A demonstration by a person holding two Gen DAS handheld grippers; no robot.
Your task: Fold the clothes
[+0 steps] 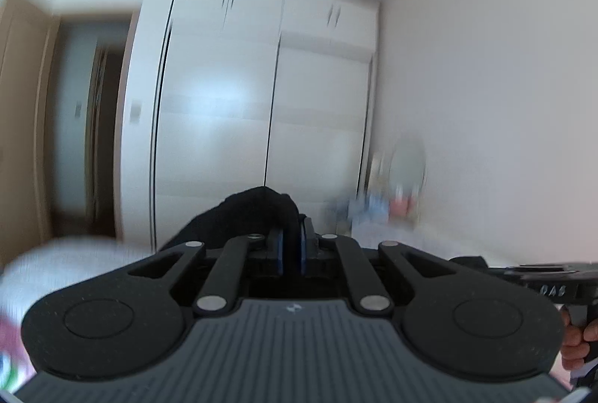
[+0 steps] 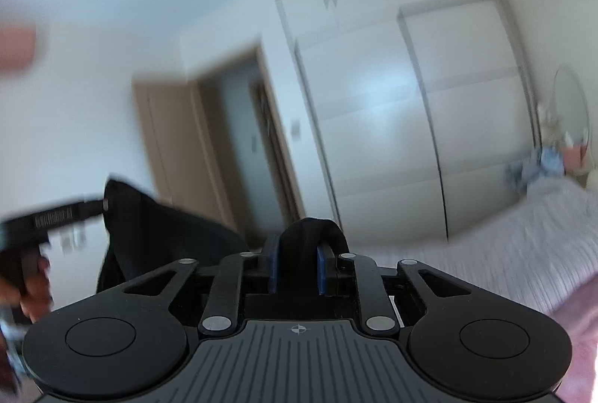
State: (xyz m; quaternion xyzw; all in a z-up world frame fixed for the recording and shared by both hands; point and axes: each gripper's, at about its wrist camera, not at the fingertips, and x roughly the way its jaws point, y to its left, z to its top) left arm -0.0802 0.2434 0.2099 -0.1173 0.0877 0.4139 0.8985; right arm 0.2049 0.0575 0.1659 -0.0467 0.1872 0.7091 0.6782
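Black cloth [image 1: 258, 212] is pinched between the blue pads of the left gripper [image 1: 291, 246], in the lower middle of the left wrist view; the pads press on it with only a thin gap. In the right wrist view, the right gripper [image 2: 299, 264] is also clamped on a fold of the same black cloth [image 2: 310, 234], which hangs over to the lower left of the frame, where the other tool holds it. Behind, a white wardrobe [image 1: 239, 104] and a pale bed cover [image 2: 523, 242] appear blurred.
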